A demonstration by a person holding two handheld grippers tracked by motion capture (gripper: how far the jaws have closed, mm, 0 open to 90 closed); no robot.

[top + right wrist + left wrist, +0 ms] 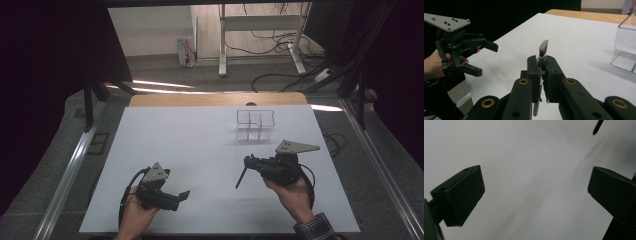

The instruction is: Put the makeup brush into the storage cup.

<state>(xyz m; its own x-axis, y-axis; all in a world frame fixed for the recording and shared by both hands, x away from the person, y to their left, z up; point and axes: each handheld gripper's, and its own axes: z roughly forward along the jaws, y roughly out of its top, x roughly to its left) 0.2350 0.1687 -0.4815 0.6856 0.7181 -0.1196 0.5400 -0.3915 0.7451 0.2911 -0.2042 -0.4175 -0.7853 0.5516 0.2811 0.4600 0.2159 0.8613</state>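
Divided organizer [255,125] on table [190,145], toward 1 o'clock from centre. Right gripper [248,161] with brush [241,177] at 4 o'clock, near organizer. Left gripper [183,195] at 7 o'clock, well apart.

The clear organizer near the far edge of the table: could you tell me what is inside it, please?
The clear organizer looks empty in the high view: its dividers and the white table show through its walls. The right gripper view shows one bare corner compartment; the rest lies outside that view.
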